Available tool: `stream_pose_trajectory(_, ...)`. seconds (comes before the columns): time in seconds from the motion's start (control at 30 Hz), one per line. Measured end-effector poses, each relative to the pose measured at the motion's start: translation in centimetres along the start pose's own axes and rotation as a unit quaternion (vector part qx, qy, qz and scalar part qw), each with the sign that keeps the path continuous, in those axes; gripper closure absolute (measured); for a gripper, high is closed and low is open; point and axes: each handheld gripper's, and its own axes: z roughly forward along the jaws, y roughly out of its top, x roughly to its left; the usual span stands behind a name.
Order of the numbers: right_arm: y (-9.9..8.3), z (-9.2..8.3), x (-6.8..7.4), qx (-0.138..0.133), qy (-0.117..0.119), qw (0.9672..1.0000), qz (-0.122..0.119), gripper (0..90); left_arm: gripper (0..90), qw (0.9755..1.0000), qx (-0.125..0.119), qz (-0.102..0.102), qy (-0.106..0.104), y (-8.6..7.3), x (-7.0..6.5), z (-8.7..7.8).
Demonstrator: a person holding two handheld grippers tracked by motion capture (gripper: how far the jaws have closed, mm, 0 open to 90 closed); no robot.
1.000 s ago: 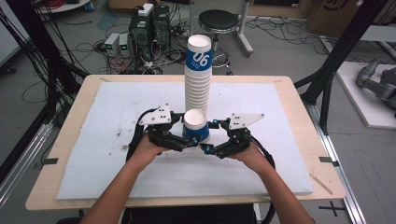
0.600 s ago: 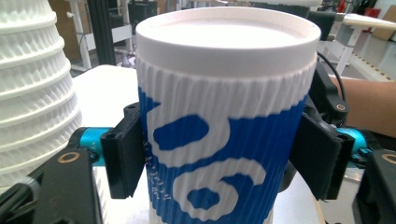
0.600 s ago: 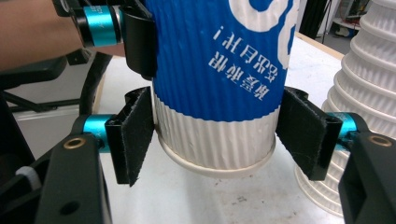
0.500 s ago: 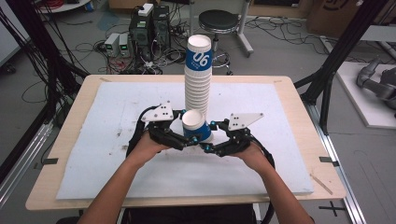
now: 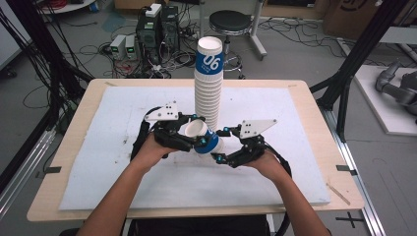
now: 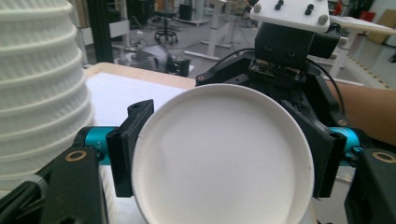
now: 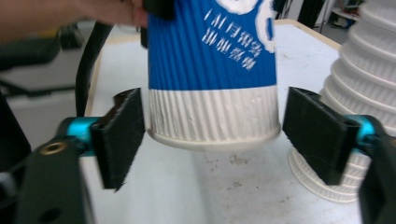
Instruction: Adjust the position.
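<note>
The left gripper had just clamped its jaws onto the rim end of the loose cup, tipping it sideways (it stood upright a second before). The right gripper had eased open, pads flanking the cup's base without pressing. Handover looked done; the stack stood just behind both.

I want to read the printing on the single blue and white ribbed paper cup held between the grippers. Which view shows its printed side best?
The right gripper view: the blue and white ribbed paper cup fills it side-on, white print clear. The left gripper view shows its open mouth. The high view shows it small and tilted.
</note>
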Motion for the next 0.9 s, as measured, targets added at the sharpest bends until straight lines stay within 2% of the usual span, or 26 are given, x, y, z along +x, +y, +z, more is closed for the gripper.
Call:
stream_pose_trajectory(0.03, -0.2, -0.1, -0.2, -0.008, 0.005, 0.9996, 0.025, 16.3, 29.9, 0.9999, -0.010, -0.004, -0.002, 0.1, 0.0, -0.2)
stream_pose_trajectory(0.07, -0.2, -0.1, -0.2, -0.008, 0.005, 0.9996, 0.025, 16.3, 30.0, 0.9999, -0.010, -0.004, -0.002, 0.1, 0.0, -0.2)
stream_pose_trajectory(0.1, -0.2, 0.0, 0.0, -0.015, -0.001, 0.9996, 0.023, 16.3, 30.0, 0.9997, -0.019, -0.004, -0.014, 0.2, -0.1, -0.1)
stream_pose_trajectory(0.27, 0.0, 0.8, 0.3, -0.018, 0.008, 0.9998, 0.006, 15.4, 30.1, 0.9993, -0.014, 0.002, -0.033, 0.2, -0.6, 0.6)
stream_pose_trajectory(0.3, 0.0, 1.1, 0.3, -0.010, 0.021, 0.9997, 0.000, 22.1, 30.1, 0.9994, -0.009, 0.005, -0.034, 0.2, -0.7, 0.8)
stream_pose_trajectory(0.33, 0.0, 1.1, 0.3, -0.010, 0.021, 0.9997, 0.000, 22.1, 30.1, 0.9993, -0.004, 0.006, -0.036, 0.2, -0.7, 0.9)
stream_pose_trajectory(0.37, -0.1, 1.0, 0.3, 0.003, 0.022, 0.9997, -0.011, 25.5, 29.7, 0.9994, 0.006, 0.004, -0.035, 0.1, -0.8, 1.0)
stream_pose_trajectory(0.43, 0.0, 0.5, 0.3, 0.007, 0.024, 0.9996, -0.016, 27.2, 28.5, 0.9993, 0.010, 0.005, -0.035, 0.1, -0.9, 1.1)
stream_pose_trajectory(0.47, 0.0, 0.5, 0.3, 0.007, 0.024, 0.9996, -0.016, 27.2, 25.7, 0.9993, 0.010, 0.005, -0.035, 0.1, -0.9, 1.1)
stream_pose_trajectory(0.5, 0.2, 0.1, 0.2, 0.021, 0.021, 0.9992, -0.028, 27.5, 19.3, 0.9994, 0.024, 0.001, -0.026, 0.1, -0.8, 1.1)
stream_pose_trajectory(0.53, 0.2, 0.1, 0.2, 0.021, 0.021, 0.9992, -0.028, 27.5, 16.9, 0.9994, 0.024, 0.001, -0.026, 0.1, -0.8, 1.1)
stream_pose_trajectory(0.63, 0.4, -0.3, 0.3, 0.052, 0.016, 0.9977, -0.042, 27.4, 16.7, 0.9988, 0.039, 0.000, -0.029, 0.0, -0.7, 1.0)
stream_pose_trajectory(0.77, 0.3, -0.2, 0.3, 0.058, 0.021, 0.9970, -0.046, 27.4, 18.4, 0.9979, 0.046, -0.009, -0.044, -0.2, -0.4, 1.0)
stream_pose_trajectory(0.9, 0.3, -0.2, 0.2, 0.058, 0.023, 0.9972, -0.041, 27.5, 17.6, 0.9984, 0.043, -0.005, -0.036, -0.1, -0.3, 0.8)
